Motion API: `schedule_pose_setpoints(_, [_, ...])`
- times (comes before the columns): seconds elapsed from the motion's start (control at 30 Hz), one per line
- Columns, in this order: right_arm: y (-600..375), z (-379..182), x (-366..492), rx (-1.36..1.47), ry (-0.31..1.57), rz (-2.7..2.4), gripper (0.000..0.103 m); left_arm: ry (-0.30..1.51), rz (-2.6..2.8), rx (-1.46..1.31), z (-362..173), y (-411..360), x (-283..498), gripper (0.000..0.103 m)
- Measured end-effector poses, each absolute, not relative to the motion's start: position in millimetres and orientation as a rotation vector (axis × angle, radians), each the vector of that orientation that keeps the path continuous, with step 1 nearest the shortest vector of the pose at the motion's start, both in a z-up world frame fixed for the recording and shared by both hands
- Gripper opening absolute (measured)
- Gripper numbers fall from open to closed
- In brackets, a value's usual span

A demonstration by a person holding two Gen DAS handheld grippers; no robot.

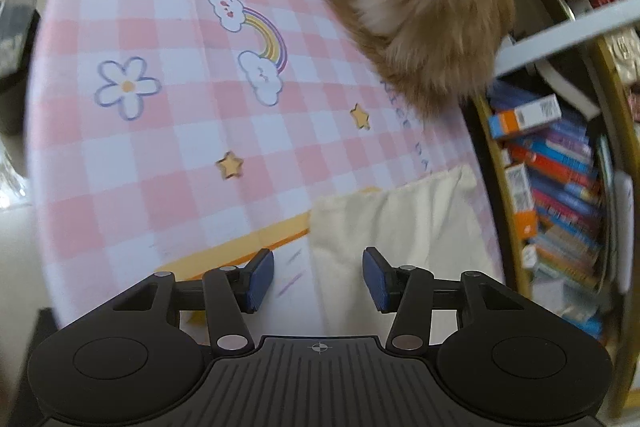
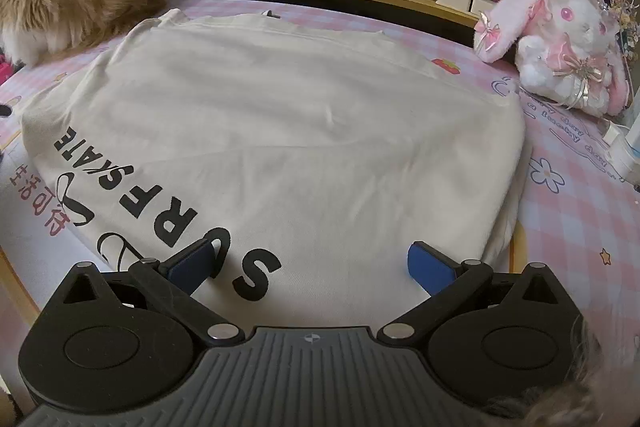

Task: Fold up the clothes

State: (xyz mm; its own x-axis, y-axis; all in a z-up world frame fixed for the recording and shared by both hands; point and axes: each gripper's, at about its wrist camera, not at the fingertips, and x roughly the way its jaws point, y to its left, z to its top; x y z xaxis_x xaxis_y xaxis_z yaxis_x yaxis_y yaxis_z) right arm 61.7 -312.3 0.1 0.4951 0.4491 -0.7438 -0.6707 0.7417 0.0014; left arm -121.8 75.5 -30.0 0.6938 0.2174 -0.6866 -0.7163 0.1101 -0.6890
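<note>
Step in hand: taking hold of the cream T-shirt (image 2: 280, 131) for its 1st fold; the left gripper (image 1: 318, 279) stands half-open over its edge, gripping nothing. The right gripper (image 2: 308, 269) gapes wide, empty; next, both must pinch cloth.

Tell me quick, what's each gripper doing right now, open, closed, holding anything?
Left gripper: open, nothing gripped, pads apart over the edge of the cream T-shirt.
Right gripper: open wide above the T-shirt, holding nothing.
</note>
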Motion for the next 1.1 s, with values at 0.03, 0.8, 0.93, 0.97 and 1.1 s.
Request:
schedule_pose_setpoints(0.03, [-312,0,62,-0.308,0.8,0.693,0.103,0.467,0.723,-1.304,-31,78,-118,0.047])
schedule_pose_setpoints(0.8, [-309,0,61,-0.31,0.813,0.682,0.103,0.455,0.656,-1.242,-38,88,-107,0.042])
schedule_pose_setpoints(0.93, [-305,2,61,-0.316,0.83,0.663,0.103,0.463,0.622,-1.259,-38,94,-105,0.039])
schedule_pose_setpoints(0.97, [-302,4,60,-0.322,0.834,0.649,0.103,0.469,0.612,-1.266,-39,97,-105,0.038])
schedule_pose_setpoints(1.1, [-283,18,49,-0.362,0.776,0.632,0.103,0.542,0.575,-1.287,-43,110,-103,0.006])
